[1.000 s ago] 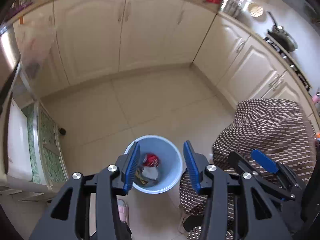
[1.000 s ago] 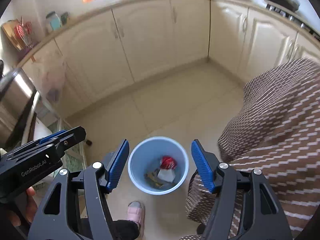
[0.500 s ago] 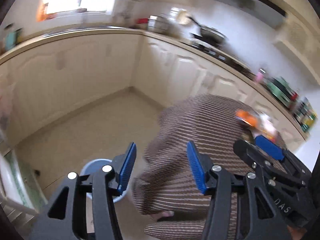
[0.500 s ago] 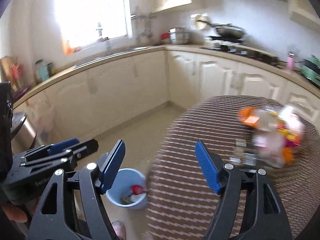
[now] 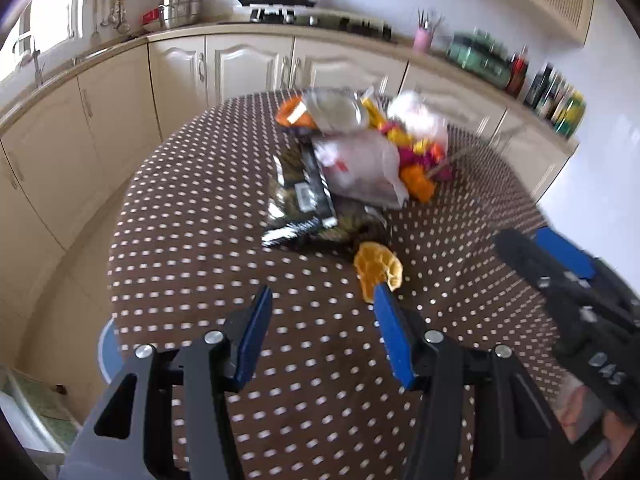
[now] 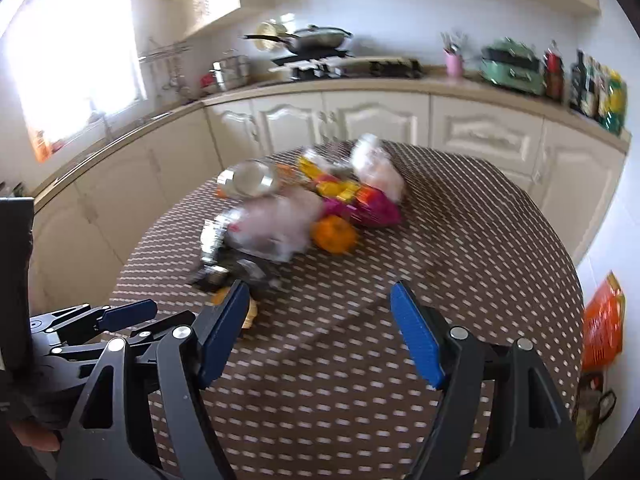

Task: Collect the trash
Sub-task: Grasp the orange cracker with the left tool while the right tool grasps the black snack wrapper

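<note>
You have two tongs in view: the left tongs (image 5: 322, 298) and the right tongs (image 6: 320, 292). On the one dotted surface (image 5: 192, 208) sits one heap of trash (image 5: 352, 160), blurred past an exact count, with one orange honeycomb scrap (image 5: 376, 266) apart. One blue bin (image 5: 107, 354) stands below.

Both grippers: left gripper (image 5: 322, 294), right gripper (image 6: 320, 292) – black frames, blue pads, silver screws

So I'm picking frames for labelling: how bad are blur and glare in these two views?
Left wrist view: trash pile mildly smeared, tablecloth dots still distinct, tongs sharp. Right wrist view: pile heavily blurred, dots streaked, window blown out white; both views are fisheye-curved.
</note>
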Available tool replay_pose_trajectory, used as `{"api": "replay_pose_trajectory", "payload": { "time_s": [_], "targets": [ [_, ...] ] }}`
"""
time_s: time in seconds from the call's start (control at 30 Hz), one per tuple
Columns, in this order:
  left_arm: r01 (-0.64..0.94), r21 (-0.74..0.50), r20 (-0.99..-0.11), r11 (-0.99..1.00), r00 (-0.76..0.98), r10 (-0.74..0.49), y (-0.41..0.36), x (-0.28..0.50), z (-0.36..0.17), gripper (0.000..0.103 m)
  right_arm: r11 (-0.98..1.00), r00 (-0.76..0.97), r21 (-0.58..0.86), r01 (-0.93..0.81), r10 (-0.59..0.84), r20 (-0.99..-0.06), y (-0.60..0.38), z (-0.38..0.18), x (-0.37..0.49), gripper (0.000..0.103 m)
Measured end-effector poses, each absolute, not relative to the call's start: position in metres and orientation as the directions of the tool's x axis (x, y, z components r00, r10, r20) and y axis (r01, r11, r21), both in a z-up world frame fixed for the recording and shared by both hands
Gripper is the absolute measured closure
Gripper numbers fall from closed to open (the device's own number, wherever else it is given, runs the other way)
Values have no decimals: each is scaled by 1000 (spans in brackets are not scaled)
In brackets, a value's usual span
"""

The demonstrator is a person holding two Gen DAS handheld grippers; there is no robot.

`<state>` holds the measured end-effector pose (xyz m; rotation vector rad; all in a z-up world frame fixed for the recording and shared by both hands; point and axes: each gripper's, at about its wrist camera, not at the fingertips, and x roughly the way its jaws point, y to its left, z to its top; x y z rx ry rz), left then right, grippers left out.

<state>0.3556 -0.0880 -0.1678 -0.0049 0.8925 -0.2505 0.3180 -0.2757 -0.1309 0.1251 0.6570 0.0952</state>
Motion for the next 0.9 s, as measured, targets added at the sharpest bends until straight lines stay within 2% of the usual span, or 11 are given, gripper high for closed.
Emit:
{"api": "replay_pose_trajectory", "payload": {
  "time_s": [0.27,0.3,0.33,0.37,0.43,0.6,0.8,0.9],
  "targets": [
    [270,-34,-806,962,562,-186,-137,373,-185,51,983,761,183,-26,138,-634,-306,-144,323,32],
    [267,-26,-809,963,561,-177,-138,375,-187,56,983,758,183,-26,139,-637,-307,-144,324,32],
    [263,-9,-803,965,573,-164,-139,376,-187,66,983,756,183,-26,139,-640,-306,-144,325,32],
    [268,-5,-801,963,575,-165,-138,377,-186,70,982,755,185,-25,140,-640,-306,-144,326,31],
    [277,-28,-796,961,575,-189,-134,378,-183,71,982,754,187,-33,147,-640,-303,-142,328,31],
    [269,-110,-741,957,619,-259,-99,363,-156,71,978,749,192,-80,187,-636,-285,-140,338,31],
    [150,-117,-711,982,677,-188,-42,367,-140,71,962,714,197,-192,274,-645,-233,-137,358,32],
    [92,-130,-716,987,680,-157,-10,371,-139,71,951,690,188,-248,309,-655,-202,-136,372,38]
  ]
}}
